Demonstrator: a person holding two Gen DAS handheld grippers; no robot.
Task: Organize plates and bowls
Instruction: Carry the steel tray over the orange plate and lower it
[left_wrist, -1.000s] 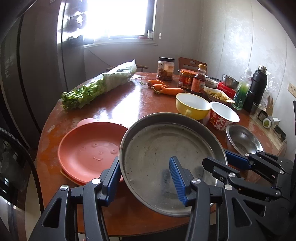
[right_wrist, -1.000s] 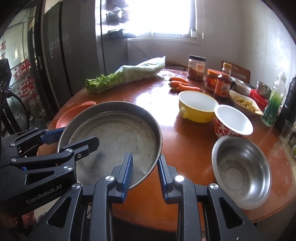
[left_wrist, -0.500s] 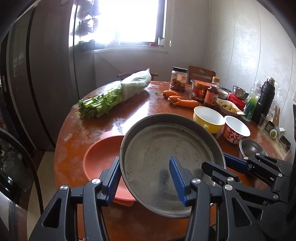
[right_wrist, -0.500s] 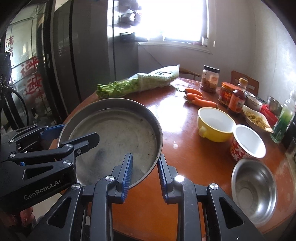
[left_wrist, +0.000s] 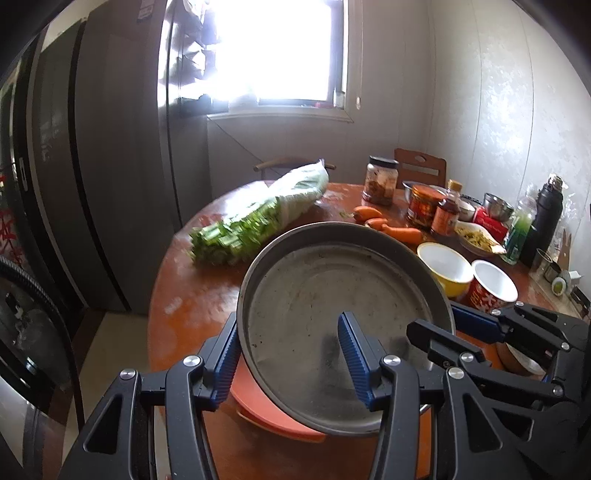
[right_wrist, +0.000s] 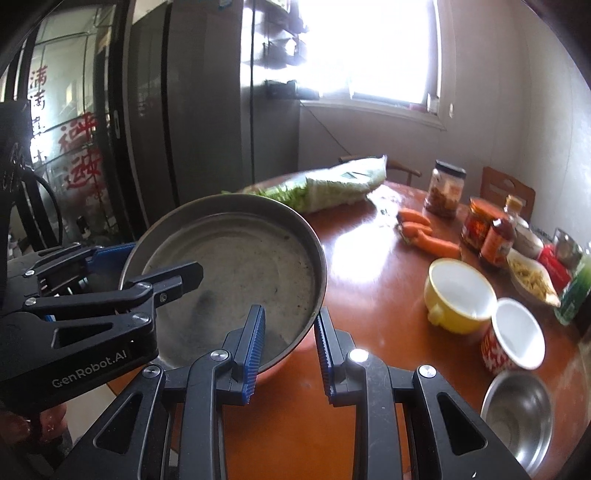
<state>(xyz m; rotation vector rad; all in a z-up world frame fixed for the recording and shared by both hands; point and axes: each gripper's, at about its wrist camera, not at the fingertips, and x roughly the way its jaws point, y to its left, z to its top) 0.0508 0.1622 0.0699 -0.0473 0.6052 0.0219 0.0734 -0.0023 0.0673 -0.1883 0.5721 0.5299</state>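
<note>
A wide, shallow metal pan (left_wrist: 332, 295) (right_wrist: 236, 258) hangs tilted above the table's near left edge, held from both sides. My left gripper (left_wrist: 290, 354) is shut on its left rim, one blue pad outside and one inside. My right gripper (right_wrist: 290, 332) is shut on the right rim, and it also shows in the left wrist view (left_wrist: 436, 321). An orange plate (left_wrist: 280, 421) lies on the table under the pan, mostly hidden by it. A yellow bowl (right_wrist: 461, 291), a red-and-white bowl (right_wrist: 517, 332) and a steel bowl (right_wrist: 517, 413) stand to the right.
The round red-brown table (right_wrist: 369, 258) also carries a bagged bunch of greens (left_wrist: 266, 218), carrots (right_wrist: 428, 236), jars (left_wrist: 380, 181), sauce bottles (right_wrist: 498, 240) and a black flask (left_wrist: 546, 218) along the far right. A dark fridge (right_wrist: 177, 129) stands to the left, and a chair (left_wrist: 421, 166) behind the table.
Both grippers have risen and shifted left with the pan still clamped. The orange plate, earlier to the pan's left, now lies beneath it.
</note>
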